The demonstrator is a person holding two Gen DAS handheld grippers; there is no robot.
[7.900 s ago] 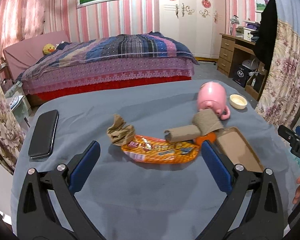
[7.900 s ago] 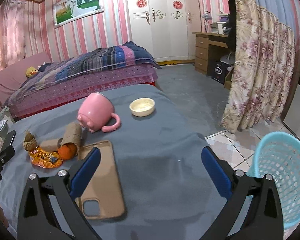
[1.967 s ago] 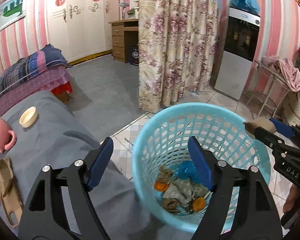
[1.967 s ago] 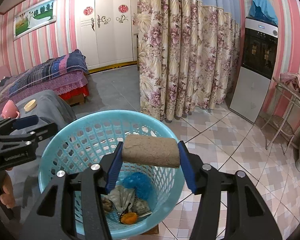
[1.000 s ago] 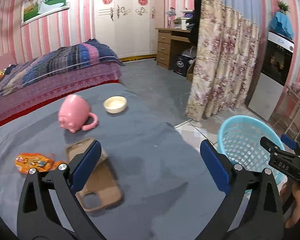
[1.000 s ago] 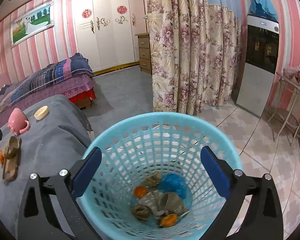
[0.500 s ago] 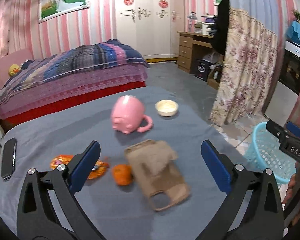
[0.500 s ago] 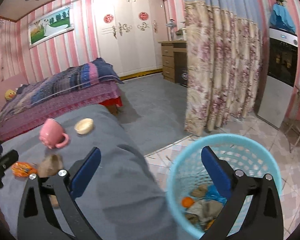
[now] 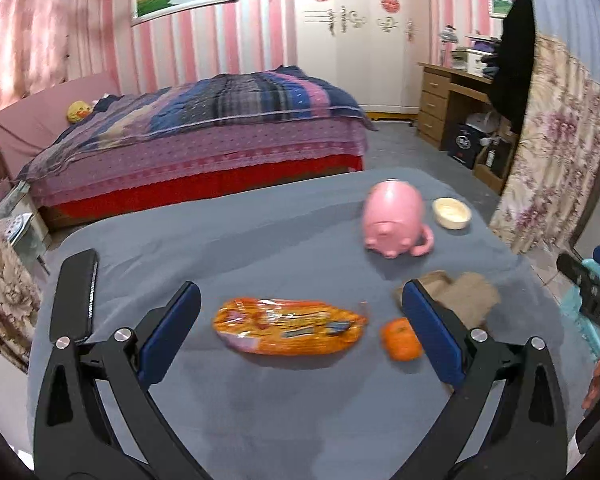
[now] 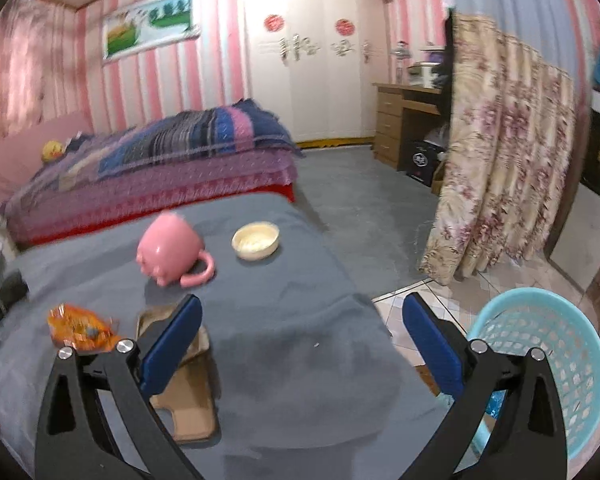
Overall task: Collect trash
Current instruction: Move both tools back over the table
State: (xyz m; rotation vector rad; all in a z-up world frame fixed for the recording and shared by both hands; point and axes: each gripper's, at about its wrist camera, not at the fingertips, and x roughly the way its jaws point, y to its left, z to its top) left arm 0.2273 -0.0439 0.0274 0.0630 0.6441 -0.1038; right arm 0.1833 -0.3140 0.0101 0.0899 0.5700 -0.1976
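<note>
left gripper [image 9: 300, 334] spread wide and empty over the orange wrapper [image 9: 290, 331] on the grey table [image 9: 260, 240], right gripper [image 10: 302, 344] wide open, empty, blue basket [image 10: 540, 360] on floor beside table

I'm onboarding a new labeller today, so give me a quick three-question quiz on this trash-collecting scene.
1. True or false: the left gripper is shut on the orange snack wrapper.
2. What does the brown paper scrap rest on? A) tan phone case B) pink mug C) bed
3. Name the small round trash item right of the wrapper.

Key: 1 false, both grippers are open; 2 A; 3 the orange fruit.
</note>
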